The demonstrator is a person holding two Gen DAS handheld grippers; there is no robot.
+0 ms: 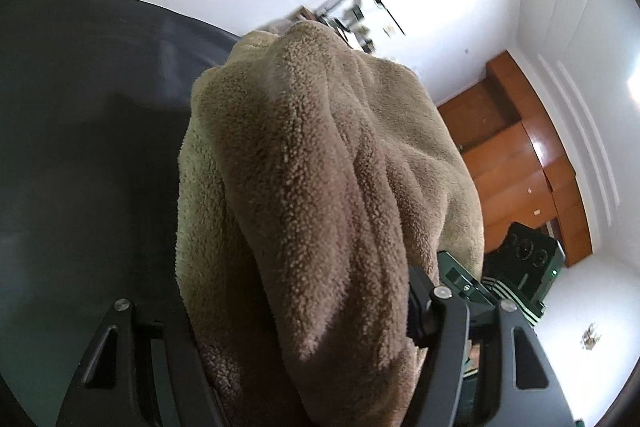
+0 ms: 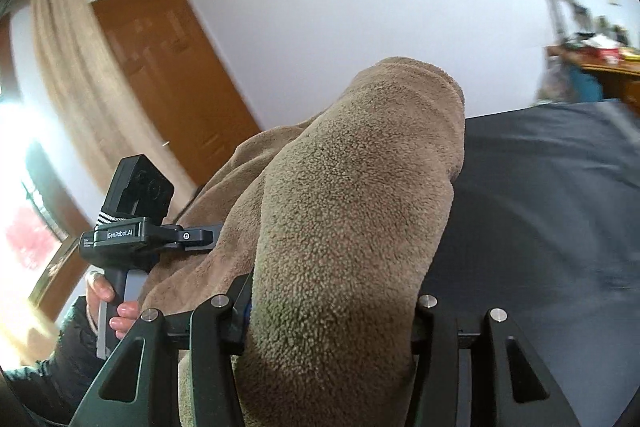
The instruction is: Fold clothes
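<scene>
Left gripper (image 1: 304,339): jaws clamped on the brown fleece garment (image 1: 320,167). Right gripper (image 2: 328,327): jaws likewise clamped on the garment. The garment hangs bunched between both grippers, raised above the dark work surface (image 2: 540,207). Beyond the surface: a wooden door (image 2: 168,75) and a beige curtain (image 2: 64,47).

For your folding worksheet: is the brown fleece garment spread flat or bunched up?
Bunched up: the fleece garment bulges in thick folds between both tongs, raised off the dark surface.
</scene>
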